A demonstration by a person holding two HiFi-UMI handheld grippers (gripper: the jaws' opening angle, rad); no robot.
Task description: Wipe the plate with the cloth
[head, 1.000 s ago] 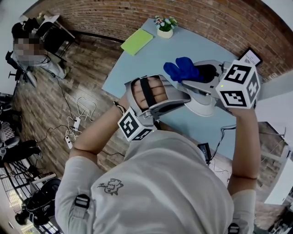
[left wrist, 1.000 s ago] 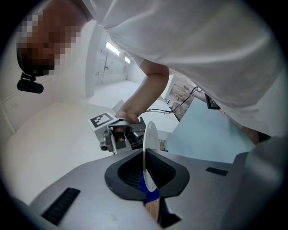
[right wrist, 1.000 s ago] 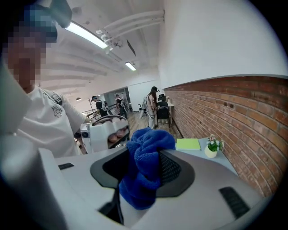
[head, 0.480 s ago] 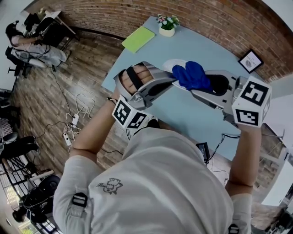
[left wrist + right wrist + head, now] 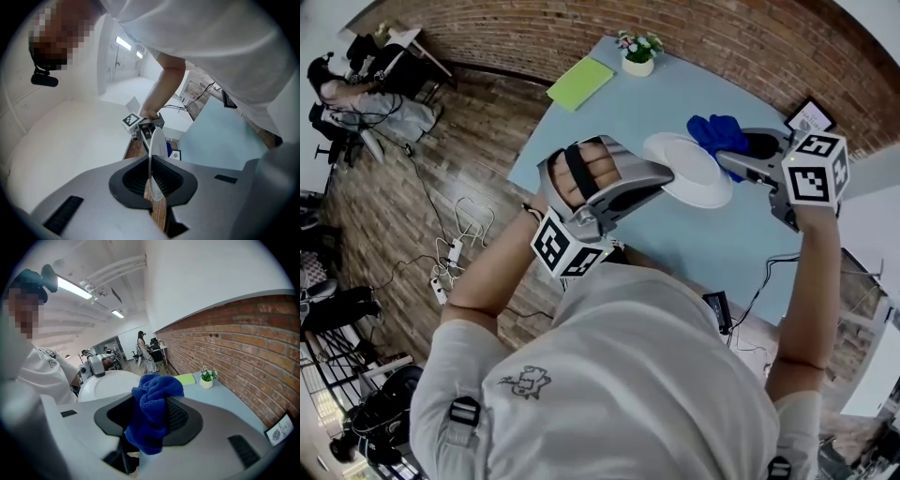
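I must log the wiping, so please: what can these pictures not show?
- Whether cloth touches plate: unclear in the head view, because the cloth overlaps the rim.
- Faces of plate, left gripper view: it stands edge-on.
- Print on frame, head view: too small.

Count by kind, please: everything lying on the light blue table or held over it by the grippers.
plate: 1
cloth: 1
green pad: 1
potted plant: 1
picture frame: 1
Total: 5
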